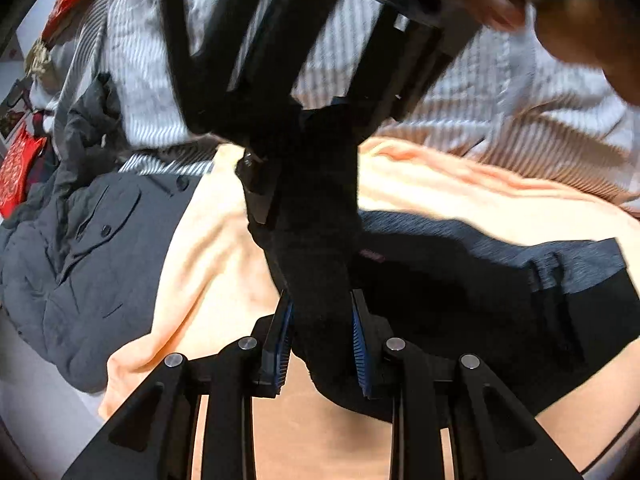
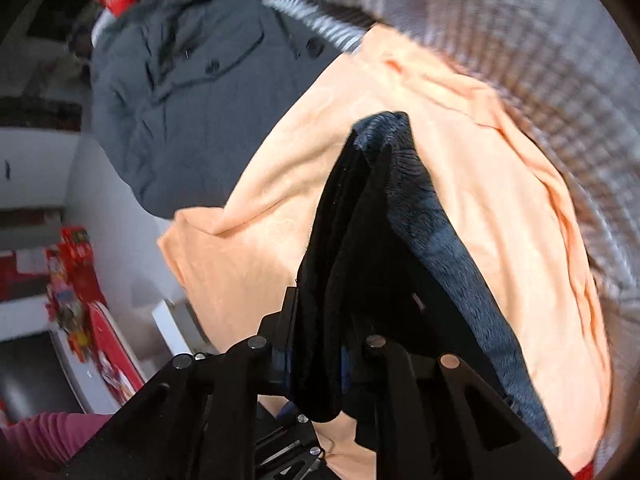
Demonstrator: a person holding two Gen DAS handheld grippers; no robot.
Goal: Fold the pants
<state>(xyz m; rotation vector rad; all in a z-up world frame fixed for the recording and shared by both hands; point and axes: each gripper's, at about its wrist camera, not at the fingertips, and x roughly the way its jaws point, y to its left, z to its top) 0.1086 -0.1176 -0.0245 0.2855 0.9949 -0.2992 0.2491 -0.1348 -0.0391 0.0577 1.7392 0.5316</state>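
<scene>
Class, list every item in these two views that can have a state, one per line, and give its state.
Black pants: partly lifted, bunched, gripped at two places.
Left hand-held gripper: shut on the pants.
Right hand-held gripper: shut on the pants.
Peach blanket: spread flat under the pants, wrinkled.
Grey coat: lying crumpled beside the blanket, unfolded.

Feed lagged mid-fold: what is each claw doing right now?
Left claw: closed on the black pants.
Right claw: closed on a bunched fold of the black pants.
</scene>
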